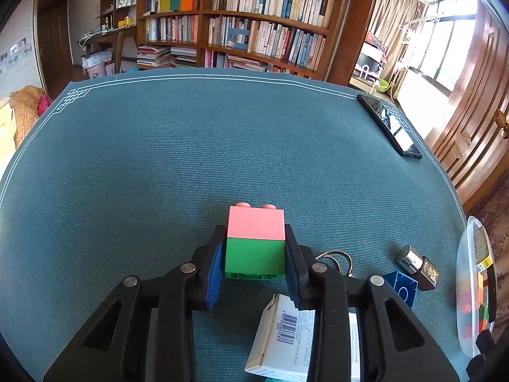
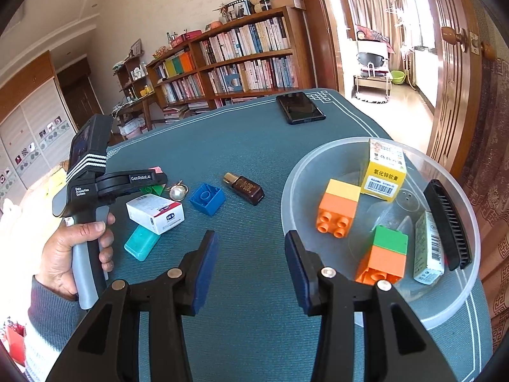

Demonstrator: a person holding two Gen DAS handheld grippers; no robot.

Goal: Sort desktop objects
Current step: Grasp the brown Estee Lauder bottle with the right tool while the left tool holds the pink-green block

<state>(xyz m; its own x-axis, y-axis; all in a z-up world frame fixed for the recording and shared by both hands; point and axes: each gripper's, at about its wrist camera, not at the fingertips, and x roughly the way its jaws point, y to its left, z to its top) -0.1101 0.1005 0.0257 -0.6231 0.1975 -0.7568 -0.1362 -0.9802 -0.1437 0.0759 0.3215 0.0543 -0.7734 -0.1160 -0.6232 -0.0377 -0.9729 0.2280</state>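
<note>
Pinching the pink-and-green block stack point(image 1: 255, 242), the left hand-held gripper point(image 1: 254, 270) readies it for the clear bowl point(image 2: 305, 165). The right hand-held gripper point(image 2: 251, 254) hangs spread and empty over the tabletop point(image 2: 248, 146).

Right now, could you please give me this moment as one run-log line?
left tool: shut on pink-and-green block stack | right tool: open, empty, beside clear bowl | blue brick: on mat, unsorted

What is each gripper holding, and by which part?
The left gripper clamps the pink-on-green plastic brick stack by the green brick's two sides. The right gripper holds nothing.
</note>
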